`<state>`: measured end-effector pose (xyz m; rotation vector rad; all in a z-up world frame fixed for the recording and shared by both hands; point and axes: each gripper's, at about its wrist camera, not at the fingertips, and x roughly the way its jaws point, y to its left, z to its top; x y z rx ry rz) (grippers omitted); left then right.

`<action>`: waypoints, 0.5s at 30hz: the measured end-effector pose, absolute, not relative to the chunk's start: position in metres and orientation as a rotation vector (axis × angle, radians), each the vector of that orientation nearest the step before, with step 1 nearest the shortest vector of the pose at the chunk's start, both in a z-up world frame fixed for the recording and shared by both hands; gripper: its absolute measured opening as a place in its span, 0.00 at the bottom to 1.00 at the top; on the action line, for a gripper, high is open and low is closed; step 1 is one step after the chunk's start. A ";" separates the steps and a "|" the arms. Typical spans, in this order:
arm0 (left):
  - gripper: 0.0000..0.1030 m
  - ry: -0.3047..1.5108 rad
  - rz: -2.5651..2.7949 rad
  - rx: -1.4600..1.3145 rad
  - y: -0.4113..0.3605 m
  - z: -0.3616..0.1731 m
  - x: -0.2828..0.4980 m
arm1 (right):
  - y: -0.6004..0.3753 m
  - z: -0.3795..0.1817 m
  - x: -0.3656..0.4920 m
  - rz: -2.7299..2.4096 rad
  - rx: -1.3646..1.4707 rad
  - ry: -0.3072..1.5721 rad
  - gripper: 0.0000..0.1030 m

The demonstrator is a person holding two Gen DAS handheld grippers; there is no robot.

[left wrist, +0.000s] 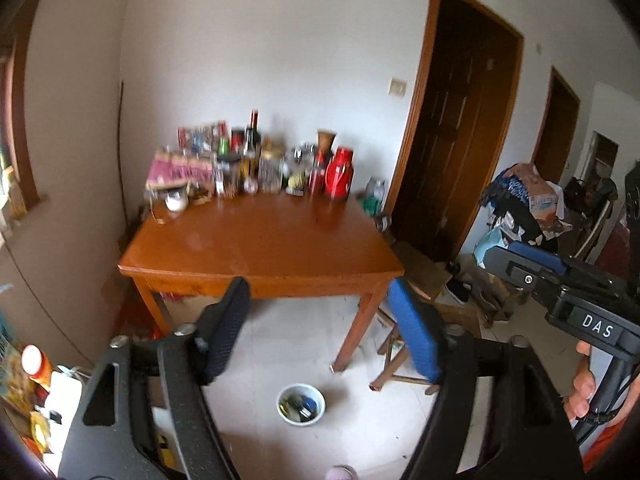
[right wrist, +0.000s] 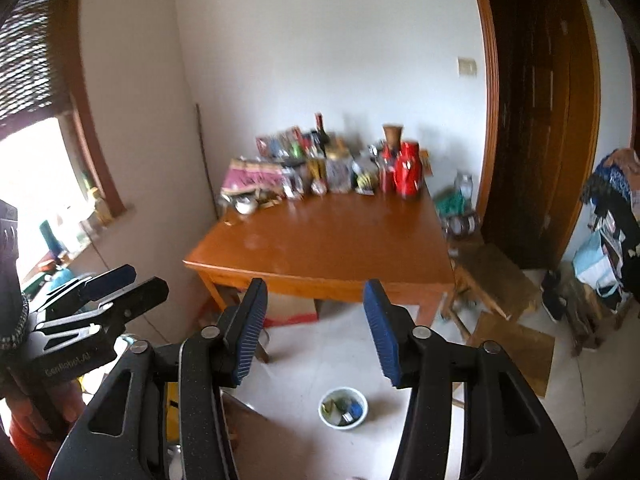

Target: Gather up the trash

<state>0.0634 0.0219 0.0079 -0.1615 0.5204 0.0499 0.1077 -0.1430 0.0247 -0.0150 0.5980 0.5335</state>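
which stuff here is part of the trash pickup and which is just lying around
Part of the job:
- white bowl on the floor, holding scraps
- left gripper, jaws open, empty
- right gripper, jaws open, empty

Just lying about:
- wooden table
- red thermos and the bottles and jars along the table's far edge
- wooden stool
- clothes pile

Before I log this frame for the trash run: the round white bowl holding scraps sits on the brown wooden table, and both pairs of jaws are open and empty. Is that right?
One thing is wrong: the round white bowl holding scraps sits on the pale floor in front of the brown wooden table, not on it, as the right wrist view shows. The rest holds: the left gripper and right gripper are open and empty.
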 end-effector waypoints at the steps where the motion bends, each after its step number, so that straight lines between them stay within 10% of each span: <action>1: 0.88 0.504 0.059 -0.154 0.022 0.012 0.051 | -0.143 0.028 0.099 0.530 -0.016 0.579 0.58; 8: 0.94 0.466 0.057 -0.108 0.021 0.022 0.000 | -0.145 0.038 0.060 0.494 0.004 0.525 0.95; 15: 0.94 0.457 0.045 -0.113 0.016 0.025 -0.018 | -0.143 0.043 0.045 0.479 -0.020 0.516 0.97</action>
